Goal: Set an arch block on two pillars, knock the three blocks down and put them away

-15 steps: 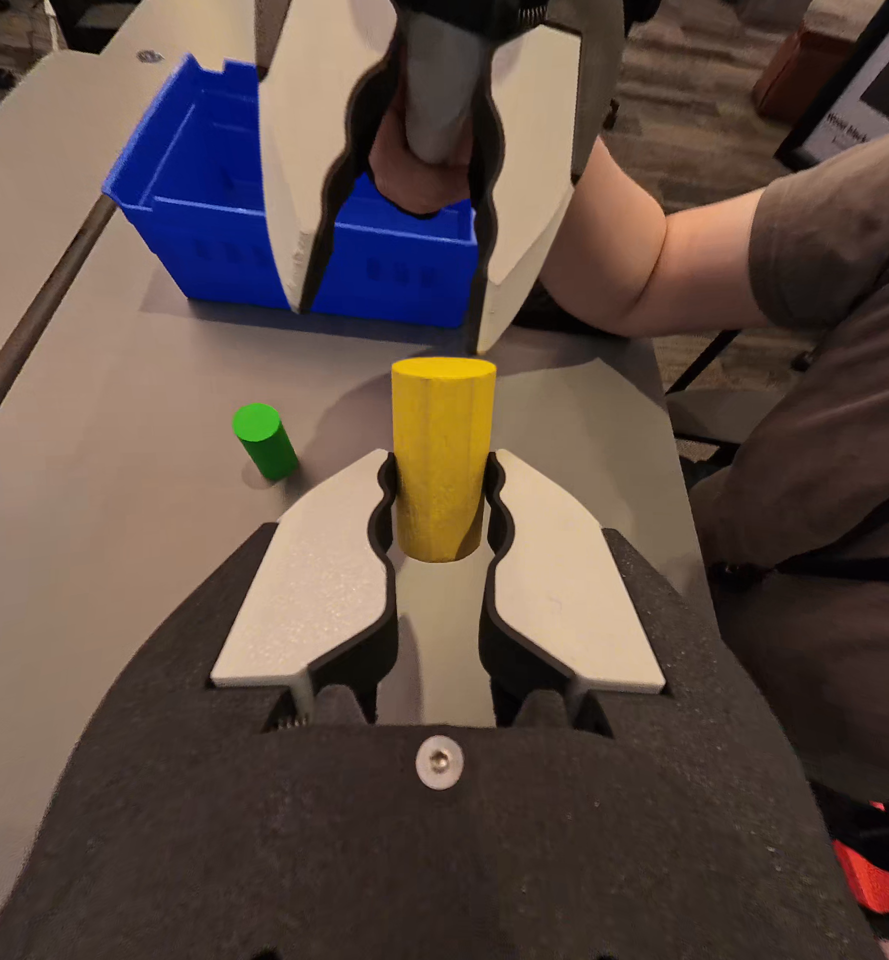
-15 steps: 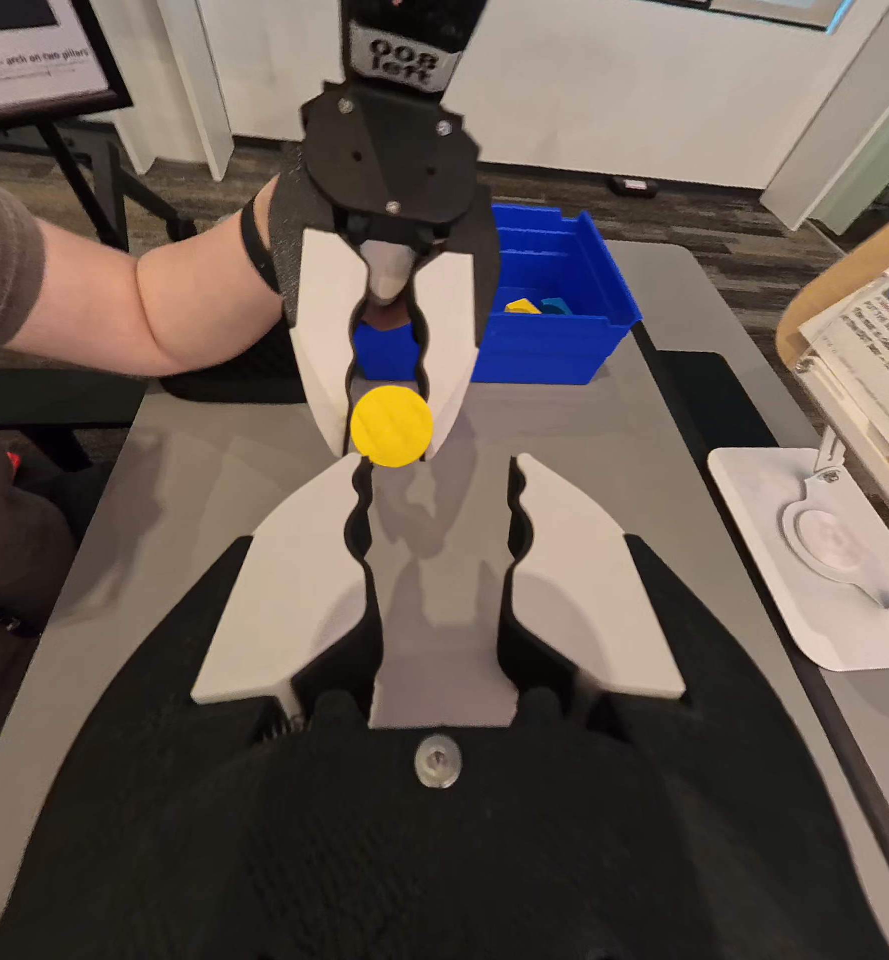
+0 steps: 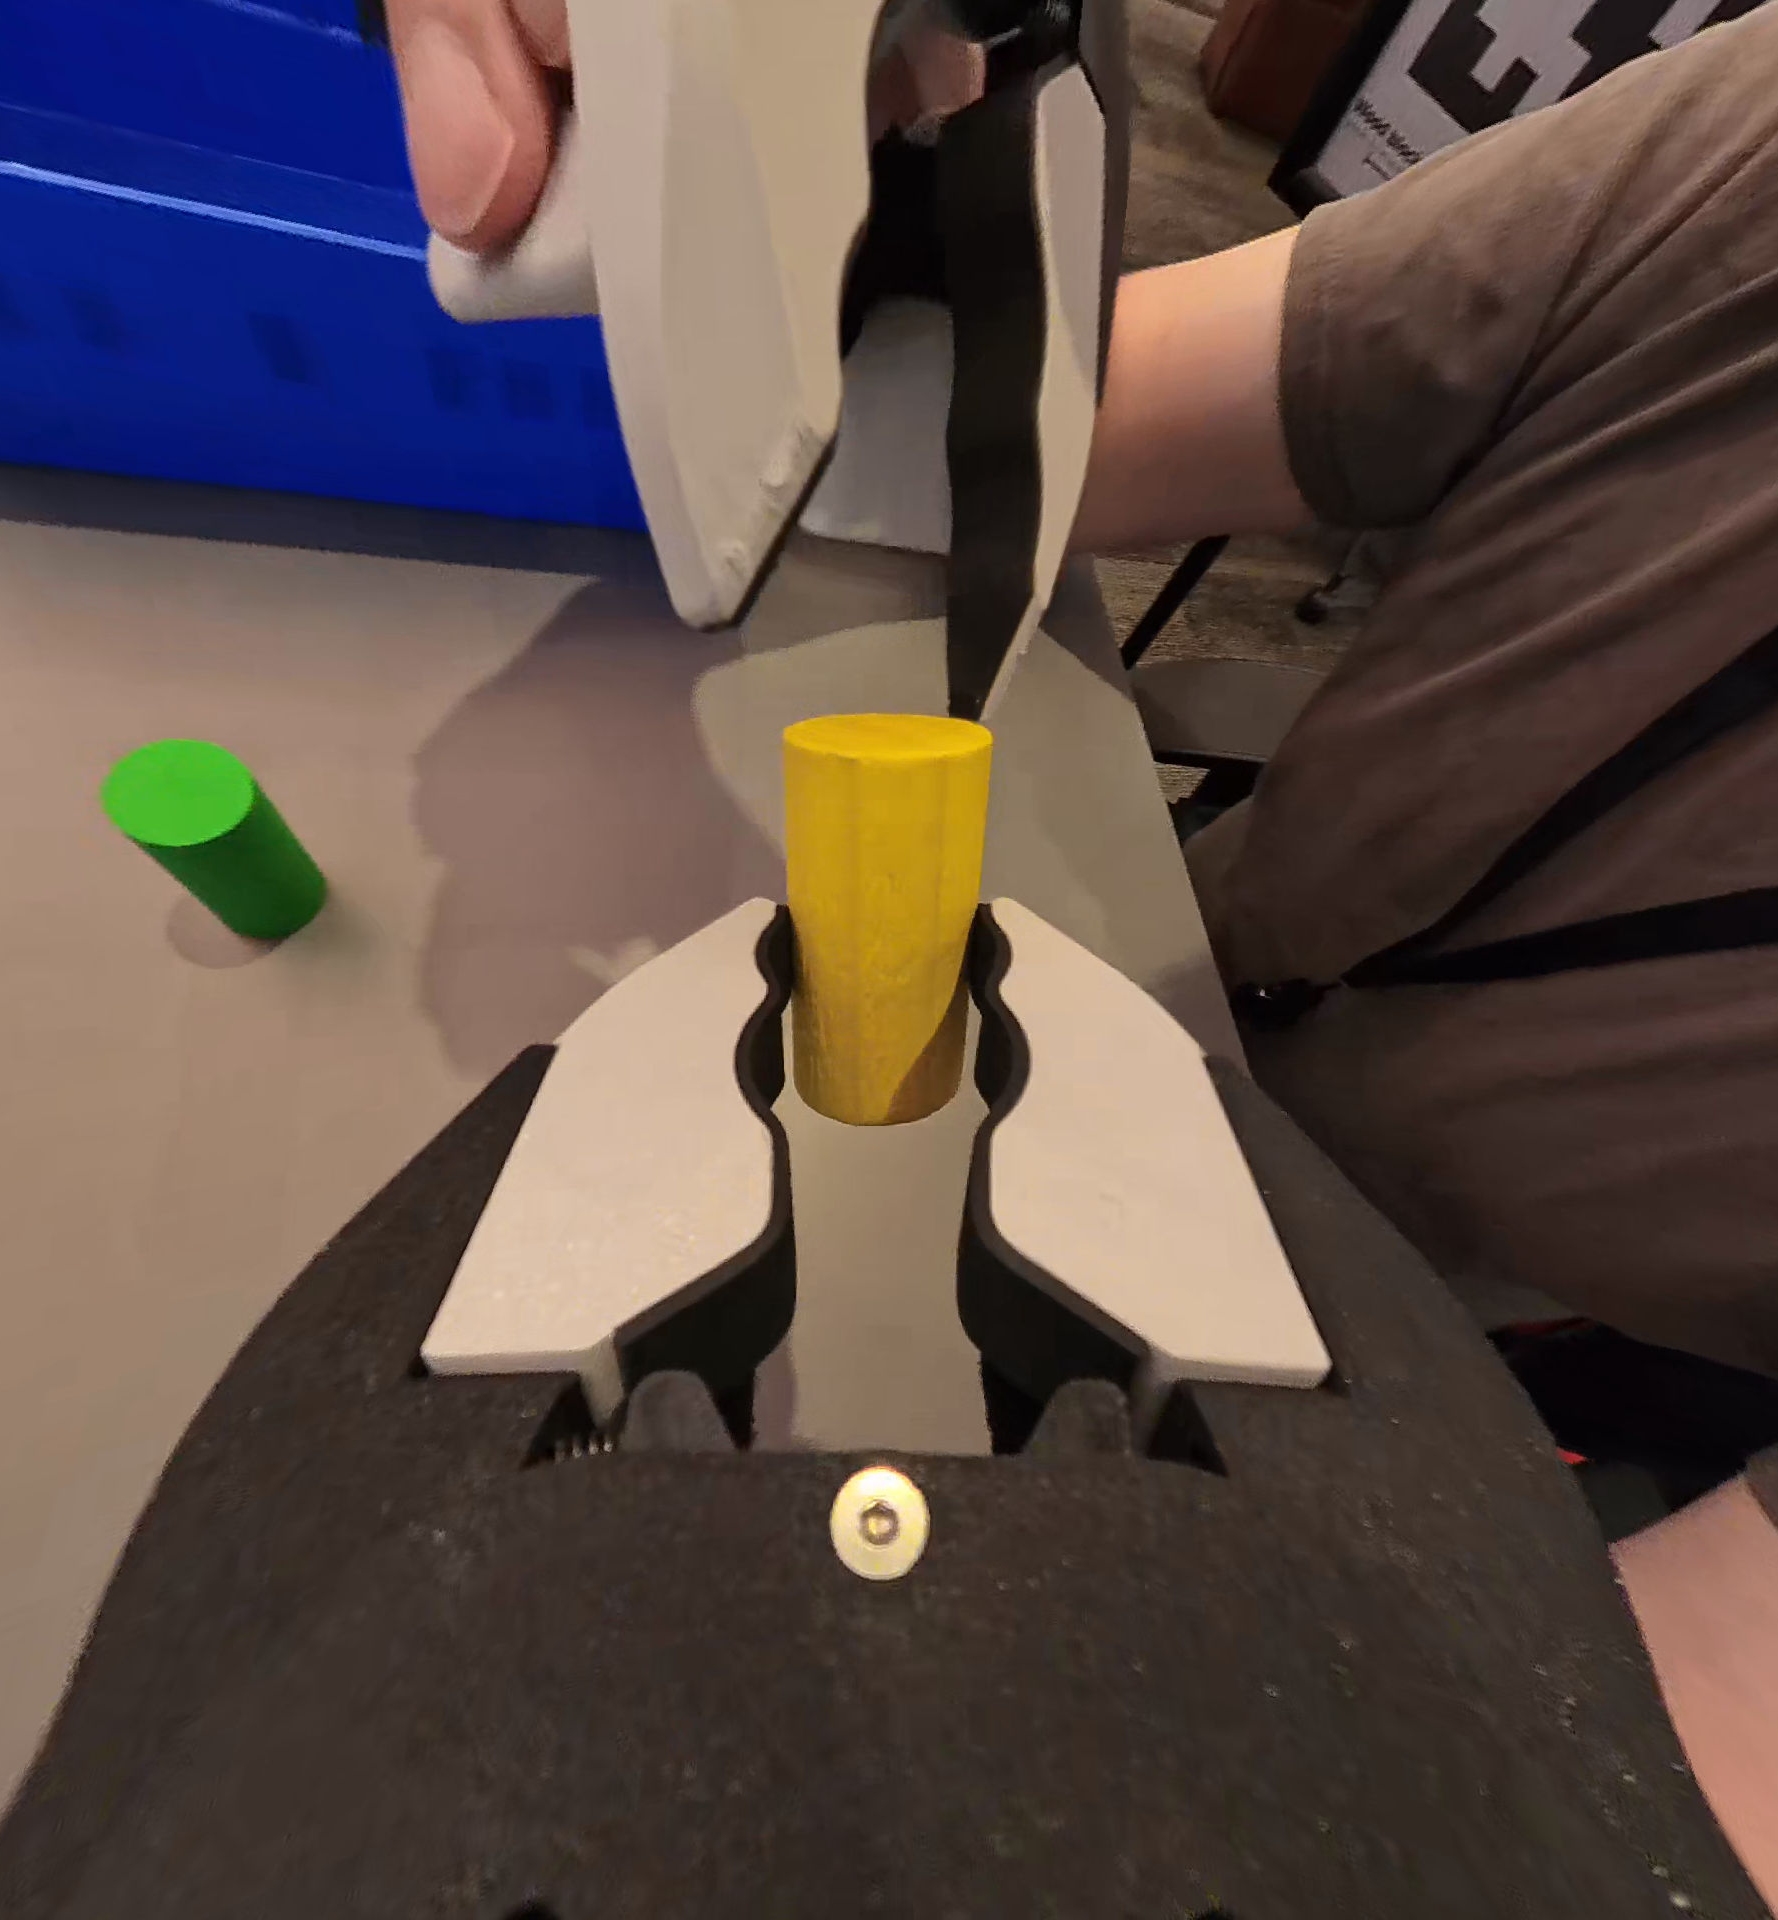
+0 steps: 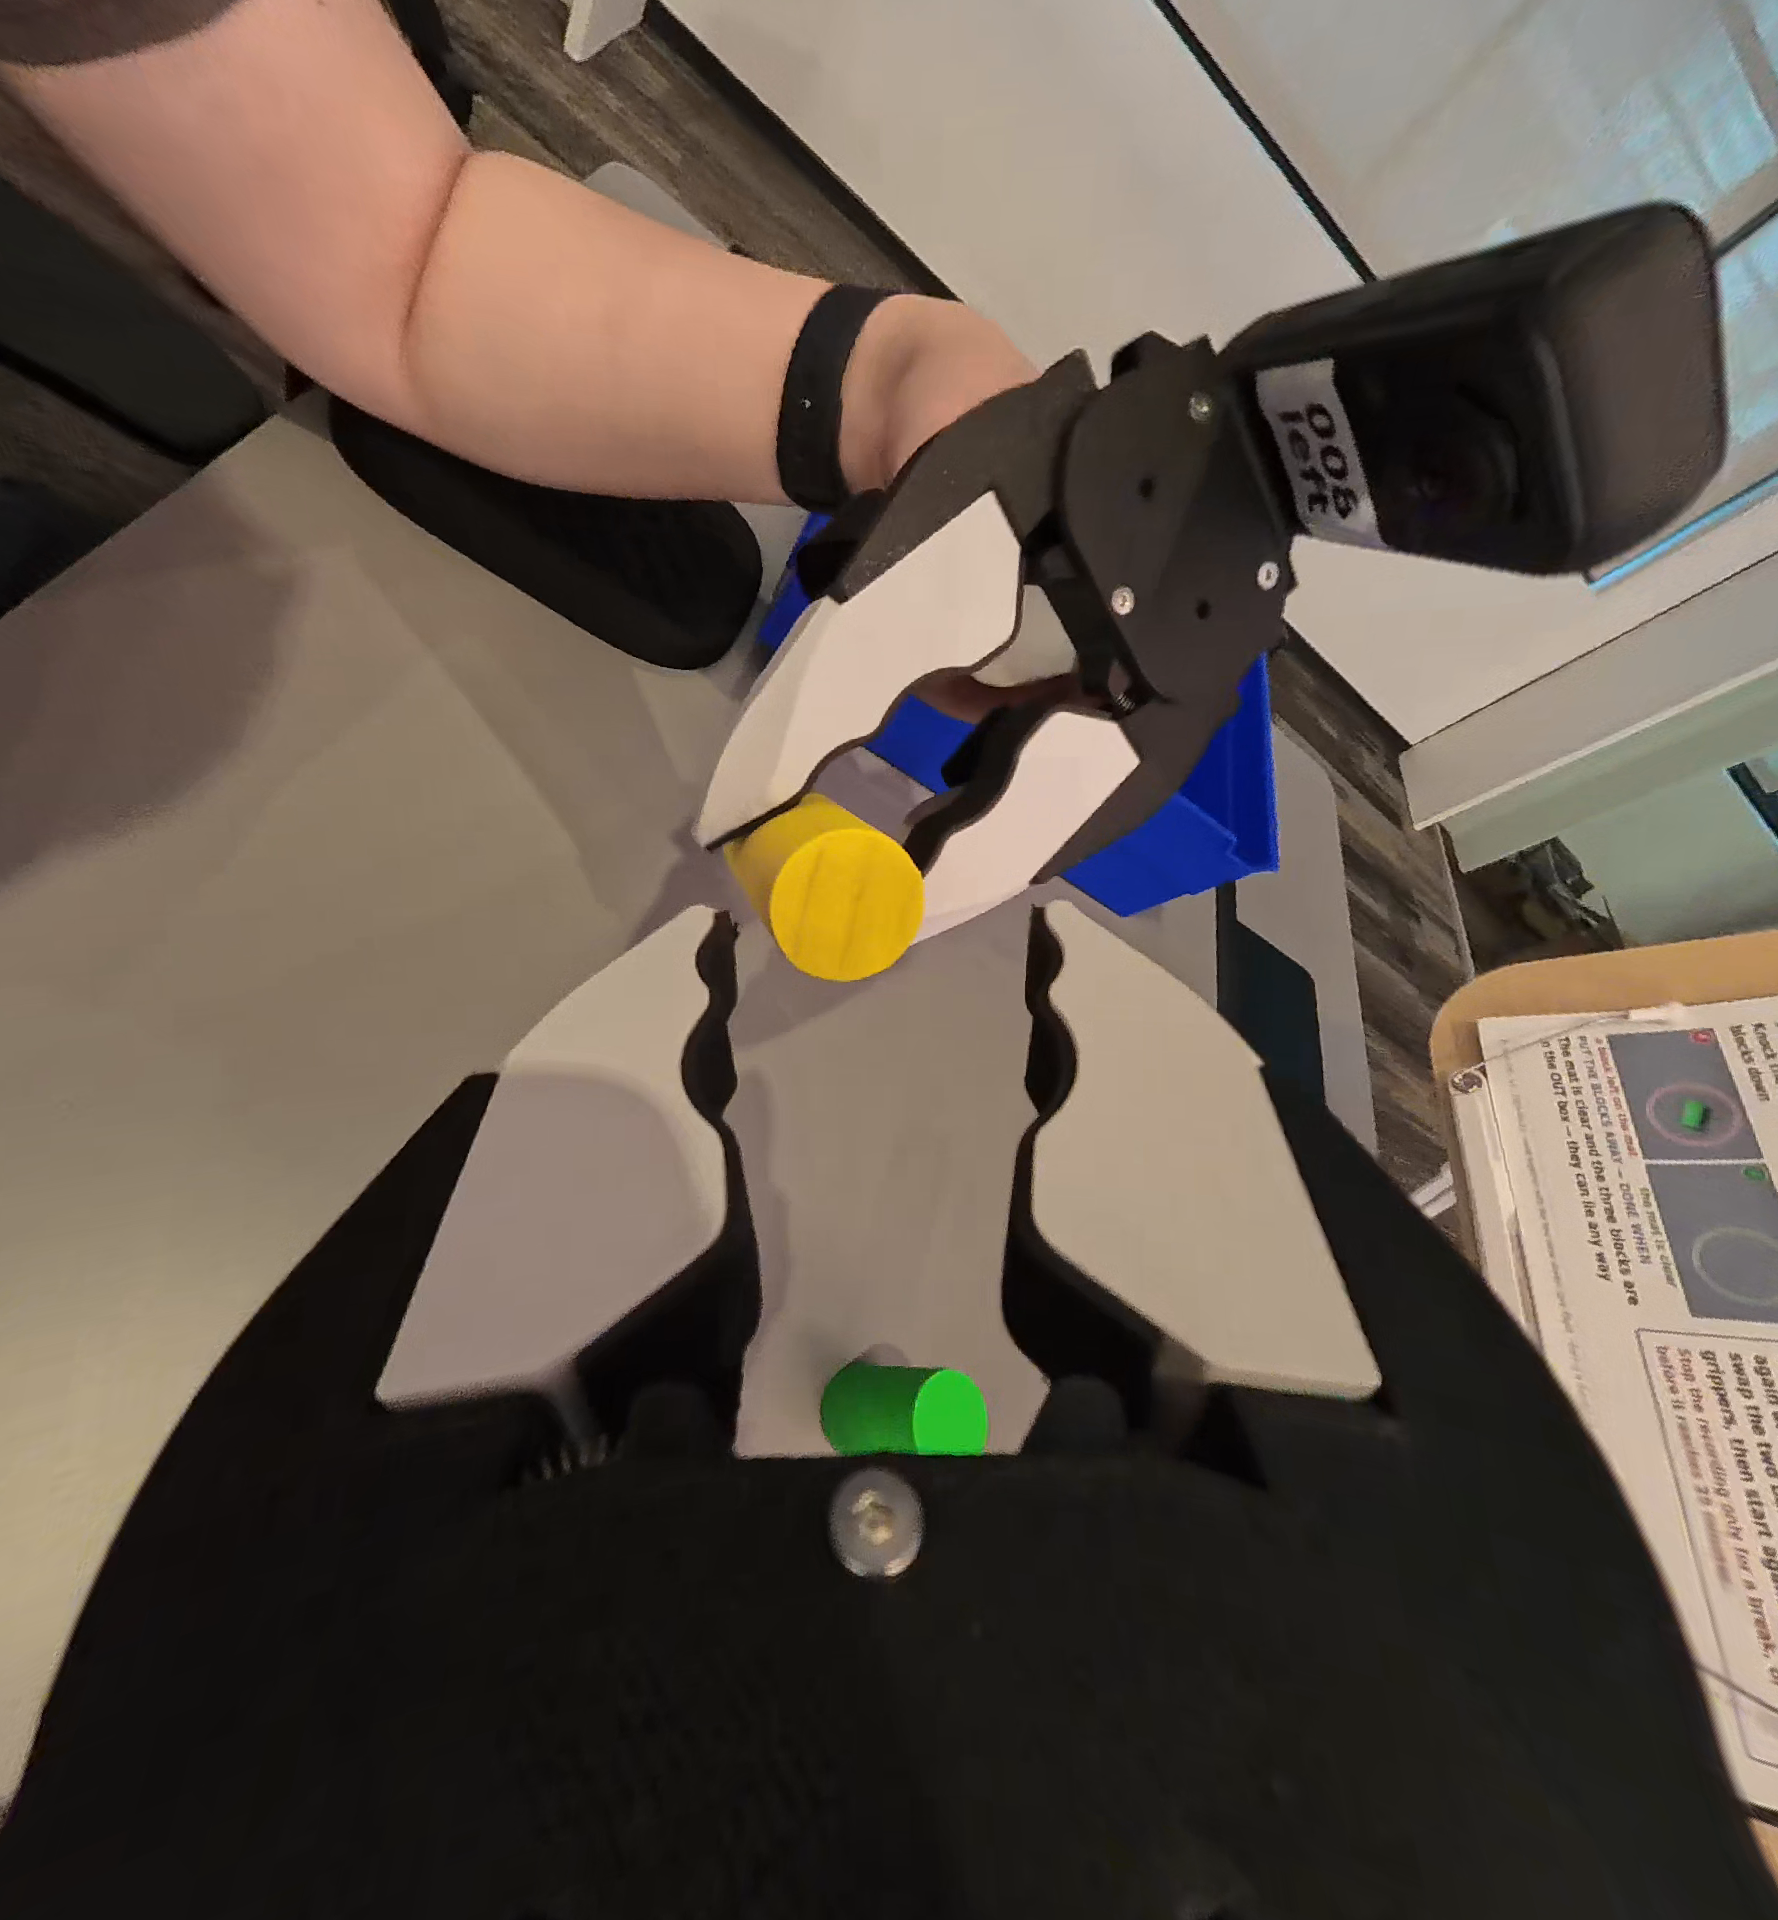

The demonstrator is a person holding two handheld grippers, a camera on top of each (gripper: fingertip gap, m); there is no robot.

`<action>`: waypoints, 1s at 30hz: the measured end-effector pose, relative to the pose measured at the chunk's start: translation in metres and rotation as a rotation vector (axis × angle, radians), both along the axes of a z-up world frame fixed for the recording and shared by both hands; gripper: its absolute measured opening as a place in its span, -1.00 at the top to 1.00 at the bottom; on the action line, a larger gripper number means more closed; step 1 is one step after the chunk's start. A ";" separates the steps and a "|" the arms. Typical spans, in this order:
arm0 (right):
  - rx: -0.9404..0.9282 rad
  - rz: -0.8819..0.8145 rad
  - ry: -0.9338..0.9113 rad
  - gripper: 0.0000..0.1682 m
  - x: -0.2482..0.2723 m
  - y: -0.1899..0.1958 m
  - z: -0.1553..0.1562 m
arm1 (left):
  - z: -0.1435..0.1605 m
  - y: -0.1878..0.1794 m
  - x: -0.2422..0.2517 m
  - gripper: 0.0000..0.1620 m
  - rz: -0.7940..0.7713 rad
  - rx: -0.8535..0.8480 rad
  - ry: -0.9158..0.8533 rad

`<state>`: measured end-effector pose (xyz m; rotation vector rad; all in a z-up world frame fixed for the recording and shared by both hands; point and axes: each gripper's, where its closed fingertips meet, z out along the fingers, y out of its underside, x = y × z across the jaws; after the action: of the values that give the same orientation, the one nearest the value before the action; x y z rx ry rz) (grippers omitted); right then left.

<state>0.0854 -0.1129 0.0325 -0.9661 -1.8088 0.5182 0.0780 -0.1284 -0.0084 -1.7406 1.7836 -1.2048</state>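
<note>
Left wrist view: the left tool [image 3: 880, 997] is clamped on the yellow pillar [image 3: 883, 914], upright near the table [image 3: 85, 1143] edge; the green pillar [image 3: 212, 836] stands well apart, near the blue bin [image 3: 189, 343]. Right wrist view: the right tool [image 4: 880, 997] hangs with fingers apart and empty above the green pillar [image 4: 900, 1410]. No arch block is visible, so the build appears barely begun, with arch placing, knockdown and stowing left.

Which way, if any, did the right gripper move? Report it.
Yes. The right gripper rolled, advancing over the green wooden cylinder; the blue plastic bin now looks slanted.
</note>
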 end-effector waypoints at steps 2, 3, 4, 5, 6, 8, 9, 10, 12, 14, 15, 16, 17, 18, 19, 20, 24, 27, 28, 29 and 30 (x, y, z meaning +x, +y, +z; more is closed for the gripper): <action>0.014 0.012 -0.016 0.34 -0.002 -0.003 -0.004 | -0.002 -0.004 0.000 0.59 -0.026 -0.012 0.005; 0.015 0.022 -0.020 0.35 -0.003 -0.004 -0.005 | -0.003 -0.005 0.000 0.59 -0.032 -0.013 0.009; 0.011 0.036 -0.023 0.36 -0.004 -0.007 -0.006 | -0.004 -0.005 0.001 0.59 -0.033 -0.016 0.011; 0.007 0.052 -0.025 0.38 -0.006 -0.010 -0.007 | -0.004 -0.006 0.001 0.59 -0.038 -0.026 0.013; 0.004 0.067 -0.030 0.40 -0.008 -0.013 -0.009 | -0.004 -0.008 0.001 0.59 -0.047 -0.039 0.010; 0.008 0.079 -0.060 0.45 -0.011 -0.016 -0.017 | -0.005 -0.010 0.001 0.59 -0.058 -0.060 0.013; 0.014 0.078 -0.078 0.45 -0.013 -0.016 -0.021 | -0.005 -0.011 0.001 0.59 -0.062 -0.077 0.018; 0.019 0.079 -0.091 0.47 -0.014 -0.016 -0.024 | -0.005 -0.013 0.001 0.59 -0.075 -0.101 0.013; 0.024 0.082 -0.100 0.55 -0.015 -0.017 -0.025 | -0.005 -0.016 0.001 0.59 -0.090 -0.131 0.017; 0.017 0.082 -0.105 0.56 -0.015 -0.018 -0.025 | -0.005 -0.017 0.001 0.59 -0.093 -0.135 0.018; 0.014 0.088 -0.101 0.57 -0.016 -0.020 -0.024 | -0.004 -0.018 0.000 0.59 -0.098 -0.141 0.015; 0.008 0.093 -0.096 0.57 -0.016 -0.021 -0.023 | -0.003 -0.020 0.000 0.59 -0.105 -0.145 0.011; 0.001 0.094 -0.095 0.58 -0.016 -0.022 -0.022 | -0.002 -0.020 -0.001 0.59 -0.108 -0.140 0.008; -0.002 0.089 -0.099 0.58 -0.016 -0.021 -0.022 | -0.003 -0.019 -0.001 0.59 -0.102 -0.127 0.007; -0.003 0.084 -0.103 0.58 -0.016 -0.020 -0.023 | -0.003 -0.017 -0.001 0.59 -0.094 -0.111 0.010; -0.006 0.080 -0.109 0.58 -0.016 -0.019 -0.024 | -0.005 -0.015 -0.001 0.58 -0.084 -0.095 0.016; -0.037 0.055 -0.131 0.58 -0.015 -0.014 -0.028 | -0.019 -0.008 -0.008 0.28 -0.057 -0.039 0.079; -0.059 0.031 -0.158 0.58 -0.013 -0.008 -0.033 | -0.022 0.003 -0.014 0.11 -0.015 0.018 0.093; -0.067 0.011 -0.168 0.58 -0.013 -0.004 -0.035 | -0.019 0.006 -0.017 0.11 -0.004 0.018 0.081; -0.075 -0.013 -0.180 0.58 -0.012 0.001 -0.037 | -0.013 0.010 -0.021 0.11 0.020 0.020 0.064; -0.084 -0.042 -0.193 0.58 -0.011 0.007 -0.040 | -0.008 0.017 -0.027 0.11 0.065 0.032 0.054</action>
<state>0.0747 -0.1062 -0.0076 -1.1422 -1.9464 0.4924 0.0514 -0.1113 -0.0160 -1.8141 1.7528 -1.1073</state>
